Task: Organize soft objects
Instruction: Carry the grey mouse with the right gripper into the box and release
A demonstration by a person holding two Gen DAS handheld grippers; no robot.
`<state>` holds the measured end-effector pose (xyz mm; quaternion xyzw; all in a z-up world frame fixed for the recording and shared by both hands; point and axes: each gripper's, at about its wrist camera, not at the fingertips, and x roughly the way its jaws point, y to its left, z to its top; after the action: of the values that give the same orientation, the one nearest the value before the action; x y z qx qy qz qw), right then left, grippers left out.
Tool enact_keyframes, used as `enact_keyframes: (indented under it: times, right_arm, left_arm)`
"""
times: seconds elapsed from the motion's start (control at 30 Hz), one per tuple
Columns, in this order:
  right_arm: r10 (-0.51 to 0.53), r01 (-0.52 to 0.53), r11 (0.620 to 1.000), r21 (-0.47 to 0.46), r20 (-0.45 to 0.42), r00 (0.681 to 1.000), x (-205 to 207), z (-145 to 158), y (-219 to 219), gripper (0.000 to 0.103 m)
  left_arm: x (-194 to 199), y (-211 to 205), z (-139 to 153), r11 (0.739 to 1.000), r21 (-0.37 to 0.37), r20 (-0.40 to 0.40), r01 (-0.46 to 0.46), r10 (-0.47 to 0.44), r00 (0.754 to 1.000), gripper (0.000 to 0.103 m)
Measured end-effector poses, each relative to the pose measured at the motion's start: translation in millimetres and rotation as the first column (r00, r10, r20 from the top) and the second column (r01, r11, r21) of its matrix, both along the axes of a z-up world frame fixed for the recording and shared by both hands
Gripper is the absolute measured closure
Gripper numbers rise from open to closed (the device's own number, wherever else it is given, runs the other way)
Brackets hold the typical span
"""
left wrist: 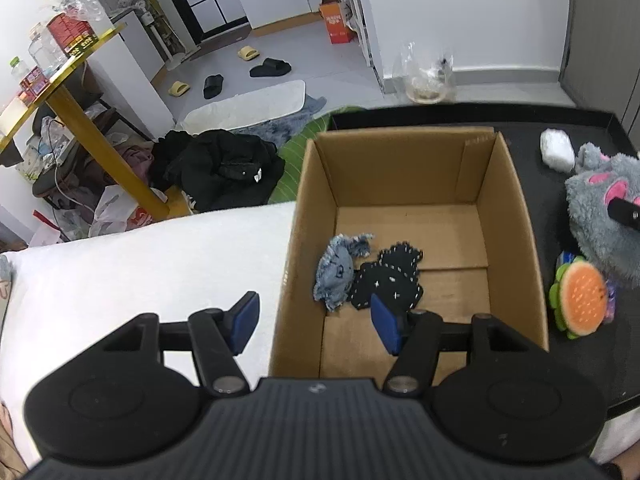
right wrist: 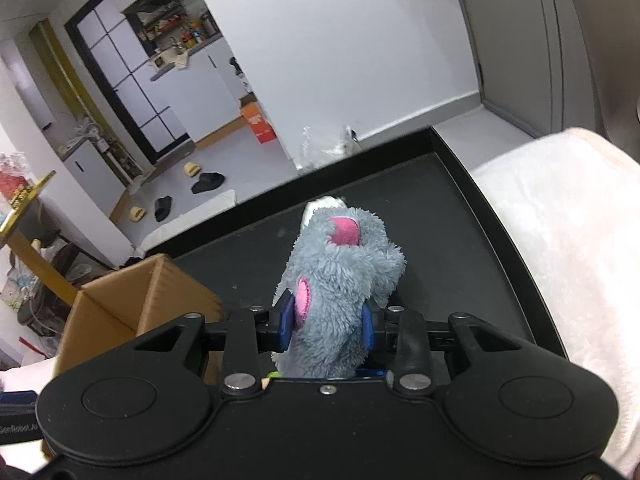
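Black tray (right wrist: pixel 460 208): fills the centre and right of the right wrist view; carries the box and the loose soft items.
Cardboard box (left wrist: pixel 516 216): centre of the left wrist view, open at the top, standing at the tray's left end. It shows at the lower left of the right wrist view (right wrist: pixel 120 304).
Grey plush toy (right wrist: pixel 340 288): centre of the right wrist view, long axis running away from the camera along the fingers, pink patches on its top and left side. In the left wrist view it sits at the right edge (left wrist: pixel 600 208), outside the box.
Right gripper (right wrist: pixel 326 326): jaws drawn in to a narrow gap, blue pads pressing both flanks of the grey plush toy.
Left gripper (left wrist: pixel 316 322): jaws about half open, nothing between them; one pad over the white cloth, the other over the box's near corner.
Key relation: the box lies to the lower left of the held toy, so the transfer would run leftward across the tray (judgement). The right hand has the toy; the left is nearer the box.
Burger toy (left wrist: pixel 580 300): right edge, on the tray just below the plush.
Denim piece (left wrist: pixel 336 272): box floor, touching the dark stitched piece (left wrist: pixel 388 280).
White pad (left wrist: pixel 556 152): upper right, on the tray.
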<state>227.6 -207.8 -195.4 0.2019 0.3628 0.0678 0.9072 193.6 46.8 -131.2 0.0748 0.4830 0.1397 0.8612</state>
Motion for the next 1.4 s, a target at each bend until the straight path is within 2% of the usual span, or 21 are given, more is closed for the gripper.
enact_keyframes:
  times: [0.13, 0.27, 0.43, 0.7, 1.13, 1.4]
  right_arm:
    - [0.033, -0.032, 0.999, -0.009, 0.031, 0.999, -5.7, 17.6, 4.4, 0.072]
    - [0.065, -0.065, 0.998, -0.005, 0.046, 0.997, -8.7, 32.1, 9.2, 0.071]
    - [0.099, -0.099, 0.995, 0.000, 0.058, 0.993, -10.3, 45.2, 20.7, 0.071]
    - [0.144, -0.142, 0.989, -0.036, 0.088, 0.986, -10.8, 64.6, 43.0, 0.071]
    - [0.189, -0.184, 0.980, -0.073, 0.082, 0.978, -11.8, 71.0, 72.1, 0.070]
    - [0.235, -0.230, 0.969, -0.092, 0.051, 0.971, -7.3, 70.1, 99.5, 0.070]
  left_arm:
    - [-3.6, 8.2, 11.0, 1.000, 0.002, 0.012, -0.020, 0.020, 1.000, 0.041]
    - [-10.2, 21.9, 15.5, 0.999, -0.027, 0.017, -0.038, 0.039, 0.999, 0.040]
    - [-13.7, 35.6, 10.8, 0.993, -0.096, 0.016, -0.064, 0.066, 0.998, 0.040]
    - [-14.5, 37.0, 5.2, 0.992, -0.118, 0.028, -0.040, 0.044, 0.999, 0.040]
    - [-14.1, 52.9, -1.9, 0.979, -0.193, 0.020, -0.059, 0.064, 0.998, 0.041]
    - [-13.7, 59.4, -7.1, 0.973, -0.219, 0.019, -0.064, 0.070, 0.997, 0.046]
